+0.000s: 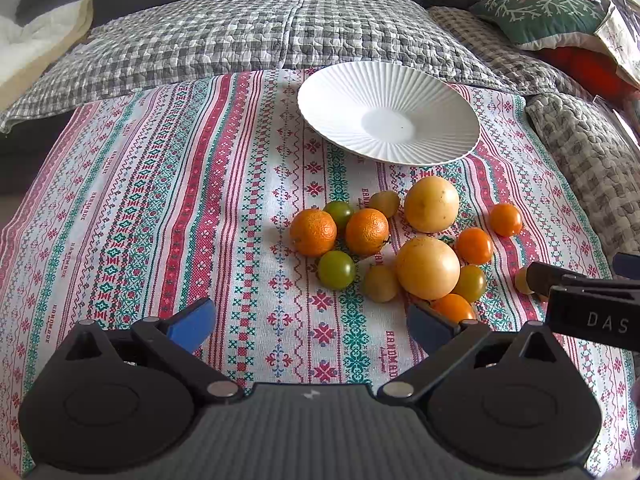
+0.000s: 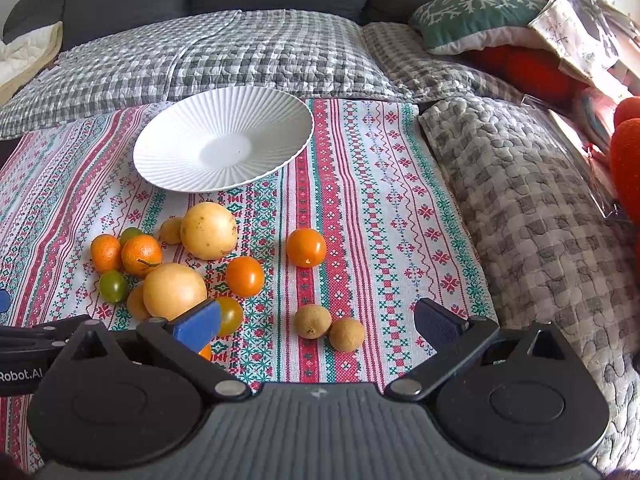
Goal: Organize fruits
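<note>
A white ribbed plate (image 1: pixel 440 96) (image 2: pixel 180 168) sits empty at the far side of the patterned cloth. In front of it lies a cluster of fruit: two large yellow fruits (image 1: pixel 428 268) (image 2: pixel 208 230), two mandarins (image 1: pixel 313 232) (image 2: pixel 141 254), several orange and green tomatoes (image 1: pixel 336 269) (image 2: pixel 306 247), and two small brown fruits (image 2: pixel 313 321). My left gripper (image 1: pixel 310 322) is open and empty, left of and before the cluster. My right gripper (image 2: pixel 318 324) is open and empty, with the two brown fruits between its fingers' line; its body shows in the left wrist view (image 1: pixel 588 300).
The red, green and white patterned cloth (image 1: pixel 160 200) (image 2: pixel 380 200) covers the surface. Grey checked quilts (image 1: pixel 240 36) (image 2: pixel 540 208) lie behind and to the right. A green cushion (image 2: pixel 472 16) and red items (image 2: pixel 628 160) lie at the far right.
</note>
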`<state>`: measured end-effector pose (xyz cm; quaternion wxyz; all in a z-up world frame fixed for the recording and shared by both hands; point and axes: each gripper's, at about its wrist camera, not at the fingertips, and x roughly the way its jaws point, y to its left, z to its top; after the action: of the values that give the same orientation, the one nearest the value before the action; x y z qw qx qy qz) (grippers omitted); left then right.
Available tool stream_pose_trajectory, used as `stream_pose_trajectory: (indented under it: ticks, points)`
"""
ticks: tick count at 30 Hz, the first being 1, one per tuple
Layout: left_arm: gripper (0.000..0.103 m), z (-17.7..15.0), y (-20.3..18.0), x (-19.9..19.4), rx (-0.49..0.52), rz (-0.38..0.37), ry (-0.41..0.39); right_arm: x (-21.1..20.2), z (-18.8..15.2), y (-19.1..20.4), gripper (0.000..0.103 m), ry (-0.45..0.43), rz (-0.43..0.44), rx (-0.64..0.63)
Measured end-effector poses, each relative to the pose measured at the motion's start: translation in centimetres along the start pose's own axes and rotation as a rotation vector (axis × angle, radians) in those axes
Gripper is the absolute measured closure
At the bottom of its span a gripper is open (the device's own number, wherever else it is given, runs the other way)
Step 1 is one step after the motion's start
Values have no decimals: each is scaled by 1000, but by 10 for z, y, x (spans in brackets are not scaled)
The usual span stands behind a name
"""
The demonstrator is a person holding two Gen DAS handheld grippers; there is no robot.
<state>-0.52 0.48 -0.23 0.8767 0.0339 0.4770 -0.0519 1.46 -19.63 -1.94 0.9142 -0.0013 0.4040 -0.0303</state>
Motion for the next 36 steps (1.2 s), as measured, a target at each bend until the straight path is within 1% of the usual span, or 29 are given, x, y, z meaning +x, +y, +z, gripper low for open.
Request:
stream_pose_trajectory:
  ticks: [7, 11, 14, 18, 20, 23, 26, 28, 30, 31, 33, 34, 36]
  points:
    - [6, 0, 1, 0, -2, 22, -7, 0, 0, 0, 0, 0, 0, -2]
    - [6, 0, 3, 1, -11, 17, -11, -2, 2, -1, 0, -10, 3, 2]
    - [6, 0, 4, -1, -5, 7, -27, -3, 4, -3, 0, -31, 16, 0]
    - [6, 8, 11, 0, 19, 13, -16, -5, 11, -10, 0, -79, 44, -5]
    - [6, 14, 15, 1, 31, 6, -24, -2, 14, -13, 0, -84, 56, -24]
    - [6, 22, 18, 5, 71, -23, -27, 5, 17, -17, 0, -67, 106, -23]
    - [7, 26, 17, 16, 109, -29, -40, 16, 23, -16, 1, -30, 206, -9]
    - [7, 27, 18, 25, 114, -40, -40, 22, 24, -11, 4, -28, 254, -7]
    - [12, 27, 21, 34, 107, -80, -22, 27, 25, -6, 10, -14, 297, -8]
    - [14, 28, 22, 37, 105, -99, -21, 29, 26, -3, 11, -7, 316, -10]
    - [21, 30, 23, 41, 113, -111, -38, 33, 27, 3, 18, 4, 357, -11]
    - [23, 31, 24, 43, 114, -119, -45, 35, 28, 5, 20, 6, 367, -7]
    - [30, 34, 25, 46, 111, -148, -49, 40, 30, 9, 24, 7, 395, 15]
